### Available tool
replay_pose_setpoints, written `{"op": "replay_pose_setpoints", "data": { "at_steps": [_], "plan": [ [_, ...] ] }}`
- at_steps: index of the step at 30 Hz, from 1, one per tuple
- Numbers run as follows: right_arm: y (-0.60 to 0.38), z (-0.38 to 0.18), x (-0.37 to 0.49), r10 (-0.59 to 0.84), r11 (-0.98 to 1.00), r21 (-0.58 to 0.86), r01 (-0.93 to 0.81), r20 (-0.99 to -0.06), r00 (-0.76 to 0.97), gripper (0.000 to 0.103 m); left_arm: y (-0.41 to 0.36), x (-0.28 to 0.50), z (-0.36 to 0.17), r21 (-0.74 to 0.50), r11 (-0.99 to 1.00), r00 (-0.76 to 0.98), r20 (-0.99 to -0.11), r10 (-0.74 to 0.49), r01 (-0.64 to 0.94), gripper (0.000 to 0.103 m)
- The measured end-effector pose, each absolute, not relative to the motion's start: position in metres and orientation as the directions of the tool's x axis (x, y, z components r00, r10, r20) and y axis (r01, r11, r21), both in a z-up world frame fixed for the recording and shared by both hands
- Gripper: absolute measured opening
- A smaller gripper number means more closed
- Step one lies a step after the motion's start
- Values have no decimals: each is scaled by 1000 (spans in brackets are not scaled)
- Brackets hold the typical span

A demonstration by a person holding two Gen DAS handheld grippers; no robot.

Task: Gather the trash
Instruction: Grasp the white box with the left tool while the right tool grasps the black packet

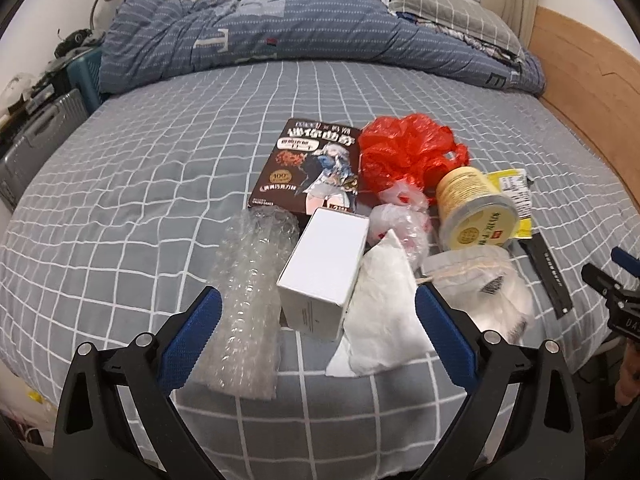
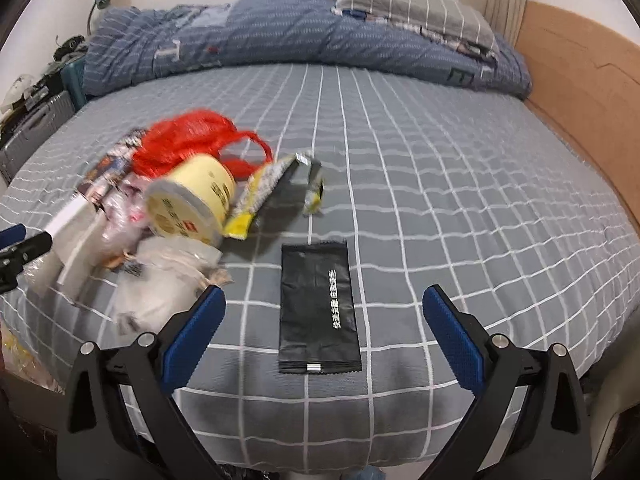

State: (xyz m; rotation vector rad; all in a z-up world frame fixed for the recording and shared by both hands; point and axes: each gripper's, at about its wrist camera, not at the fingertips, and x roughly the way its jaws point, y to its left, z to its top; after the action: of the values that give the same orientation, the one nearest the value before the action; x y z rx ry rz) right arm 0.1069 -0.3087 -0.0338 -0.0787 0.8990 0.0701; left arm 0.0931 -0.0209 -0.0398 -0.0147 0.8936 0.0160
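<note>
Trash lies in a pile on the grey checked bed [image 1: 140,208]. In the left wrist view I see a white box [image 1: 324,268], bubble wrap [image 1: 248,300], a white tissue [image 1: 384,312], a dark printed box [image 1: 312,168], a red plastic bag [image 1: 408,152], a yellow tub [image 1: 476,212] and a clear pouch [image 1: 484,292]. My left gripper [image 1: 318,306] is open, with the white box between its jaws, apart from them. My right gripper [image 2: 324,304] is open over a black sachet [image 2: 318,312]. The tub [image 2: 192,200] and red bag [image 2: 188,144] lie to its left.
A rolled blue duvet [image 1: 280,32] and a grey pillow [image 1: 444,4] lie at the far side of the bed. A wooden headboard [image 1: 580,80] stands at the right. A suitcase [image 1: 36,148] and clutter stand to the left. A yellow wrapper [image 2: 256,200] lies by the tub.
</note>
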Motion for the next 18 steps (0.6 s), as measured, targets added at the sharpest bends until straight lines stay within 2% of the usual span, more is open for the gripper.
{"op": "replay_pose_setpoints", "data": {
  "at_steps": [10,16,18],
  "plan": [
    [-308,-74,140,29,996,-19,-83,-843,536,90,-23,118,-66,2,1000,584,-812,-4,10,85],
    [-310,-84,148,34,998,0,-67,-856,515,83,-20,130,-77,-13,1000,584,-812,-17,11,75],
    [-310,-88,151,21,998,-11,-61,-865,502,76,-22,132,-80,-11,1000,581,-813,-21,21,71]
  ]
}}
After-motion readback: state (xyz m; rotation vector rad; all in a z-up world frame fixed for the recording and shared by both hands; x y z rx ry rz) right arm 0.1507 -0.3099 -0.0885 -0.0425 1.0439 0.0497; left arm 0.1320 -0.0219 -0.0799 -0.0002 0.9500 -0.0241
